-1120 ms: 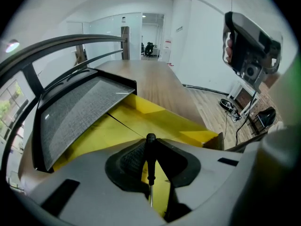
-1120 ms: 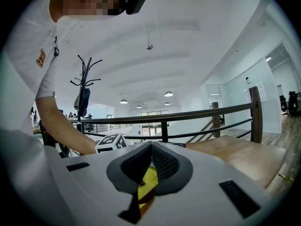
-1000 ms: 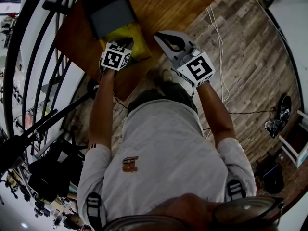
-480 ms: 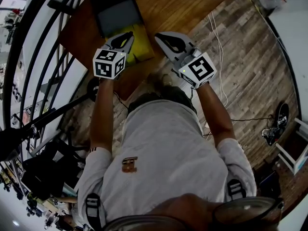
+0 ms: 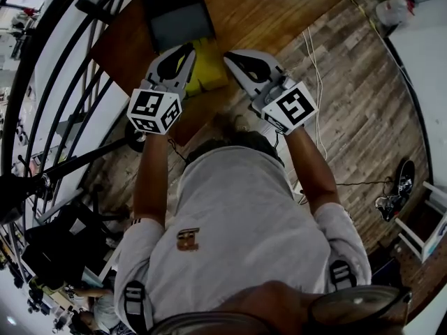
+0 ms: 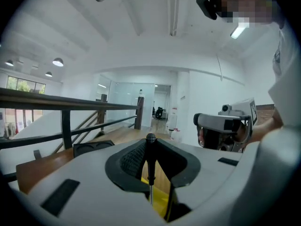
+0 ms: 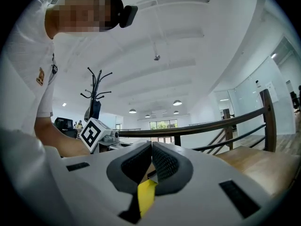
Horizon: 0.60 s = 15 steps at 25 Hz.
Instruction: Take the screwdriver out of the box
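Two tools | left tool point(image 6: 150, 144) grips screwdriver point(image 6: 150, 163) over yellow box point(image 5: 209, 72) | right tool point(image 7: 151, 148) closed, empty | box contents unclear

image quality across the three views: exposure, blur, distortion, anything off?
Head view: underexposed and dim, with strong fisheye; the wooden floor warps toward the edges. Left gripper view: bright, ceiling and walls nearly washed out, black round vignette, yet the screwdriver reads sharp. Right gripper view: same vignette and bright ceiling, no obvious motion blur; the mosaic patch is added, not glare.
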### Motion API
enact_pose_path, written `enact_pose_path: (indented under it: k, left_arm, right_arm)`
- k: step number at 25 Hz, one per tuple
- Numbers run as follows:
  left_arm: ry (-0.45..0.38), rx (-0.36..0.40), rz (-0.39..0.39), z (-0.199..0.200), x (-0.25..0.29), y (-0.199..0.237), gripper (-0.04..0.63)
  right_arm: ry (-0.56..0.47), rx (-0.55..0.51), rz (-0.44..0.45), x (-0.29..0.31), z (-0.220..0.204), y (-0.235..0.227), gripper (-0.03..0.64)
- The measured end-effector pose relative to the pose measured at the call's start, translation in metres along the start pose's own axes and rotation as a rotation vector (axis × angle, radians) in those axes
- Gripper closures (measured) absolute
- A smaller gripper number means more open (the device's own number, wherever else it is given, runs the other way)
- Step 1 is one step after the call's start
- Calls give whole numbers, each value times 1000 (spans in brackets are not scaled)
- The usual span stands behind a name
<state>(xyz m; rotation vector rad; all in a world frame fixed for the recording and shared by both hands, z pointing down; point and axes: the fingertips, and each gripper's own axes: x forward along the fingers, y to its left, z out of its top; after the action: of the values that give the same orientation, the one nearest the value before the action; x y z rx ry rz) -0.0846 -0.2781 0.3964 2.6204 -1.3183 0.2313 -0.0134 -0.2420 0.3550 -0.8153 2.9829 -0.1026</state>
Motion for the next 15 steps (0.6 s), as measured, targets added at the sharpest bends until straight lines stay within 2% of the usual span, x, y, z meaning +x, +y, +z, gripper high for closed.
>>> enact_pose_path:
  k: [8, 15]
  left_arm:
    - [-221, 27, -4, 42, -34, -18, 515]
    - [-372, 78, -18, 66, -63, -39, 515]
  right_arm:
    - [-40, -11, 14, -1, 18, 20, 584]
    - [-78, -19, 17, -6, 30, 36, 584]
